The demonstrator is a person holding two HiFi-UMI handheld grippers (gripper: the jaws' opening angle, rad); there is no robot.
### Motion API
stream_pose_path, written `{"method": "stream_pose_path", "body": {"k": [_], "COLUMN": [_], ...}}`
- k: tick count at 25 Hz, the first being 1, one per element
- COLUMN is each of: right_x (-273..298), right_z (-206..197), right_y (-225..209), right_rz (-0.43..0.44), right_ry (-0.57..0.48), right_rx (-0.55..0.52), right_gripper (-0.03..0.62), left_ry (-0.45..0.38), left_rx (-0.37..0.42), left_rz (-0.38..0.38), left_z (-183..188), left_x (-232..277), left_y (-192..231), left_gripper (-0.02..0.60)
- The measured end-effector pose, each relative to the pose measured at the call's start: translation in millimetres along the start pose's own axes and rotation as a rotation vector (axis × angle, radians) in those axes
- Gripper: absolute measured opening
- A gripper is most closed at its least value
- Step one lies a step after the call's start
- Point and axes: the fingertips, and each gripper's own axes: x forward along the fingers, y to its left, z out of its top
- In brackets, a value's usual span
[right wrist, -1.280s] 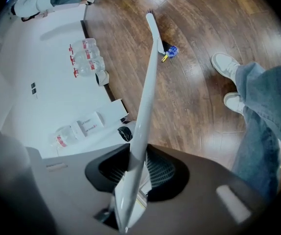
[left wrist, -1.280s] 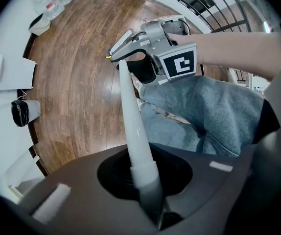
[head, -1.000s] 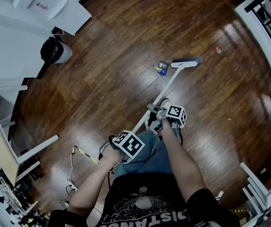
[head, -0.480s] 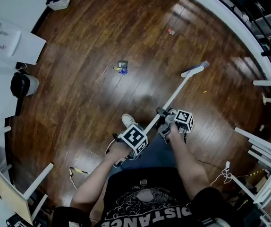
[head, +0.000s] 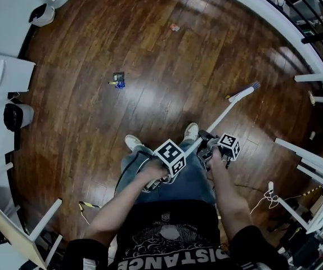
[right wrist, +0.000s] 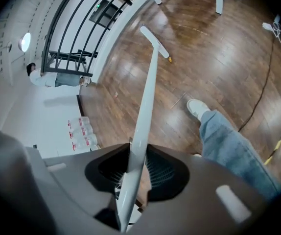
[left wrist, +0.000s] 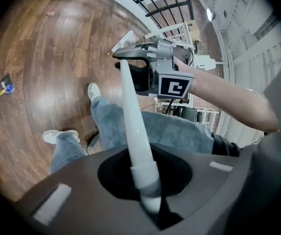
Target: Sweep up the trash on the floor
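A white broom (head: 229, 107) slants from my grippers toward the right, its bristled head (head: 246, 91) on the wooden floor. A small orange scrap (head: 227, 98) lies just left of that head, also seen as the orange scrap (right wrist: 169, 59). My left gripper (head: 162, 176) is shut on the top of the broom handle (left wrist: 133, 124). Lower down the handle (right wrist: 141, 131), my right gripper (head: 209, 146) is shut too. A blue-and-yellow piece of trash (head: 117, 80) lies far left, and a red scrap (head: 174, 27) farther off.
My two shoes (head: 133, 143) stand under the grippers. White railing (head: 296, 35) curves along the right. White furniture legs (head: 305, 153) and cables (head: 270, 197) crowd the right side. A black bin (head: 16, 116) and white counter (head: 7, 72) are at left.
My view has swung right across the room: the blue-and-yellow trash has slid to the left and the broom head has gone from beside it to the orange scrap by the railing.
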Motion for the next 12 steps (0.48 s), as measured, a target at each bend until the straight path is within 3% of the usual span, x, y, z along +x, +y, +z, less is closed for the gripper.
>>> {"method": "stream_pose_path", "body": {"k": [7, 12], "right_x": [-50.7, -59.5], "right_z": [116.7, 169.6], "right_y": [-66.6, -97.3], "right_rz": [-0.223, -0.403], "right_ry": [0.048, 0.139], "right_rx": [-0.034, -0.099], "right_gripper": [0.103, 0.107], "left_ry": [0.006, 0.035], "left_rx": [-0.147, -0.251], "left_rz": [-0.272, -0.422], "left_z": [106.3, 160.2], "left_x": [74.8, 106.4], "left_y": [-80.8, -107.5], "left_gripper": [0.038, 0.038]}}
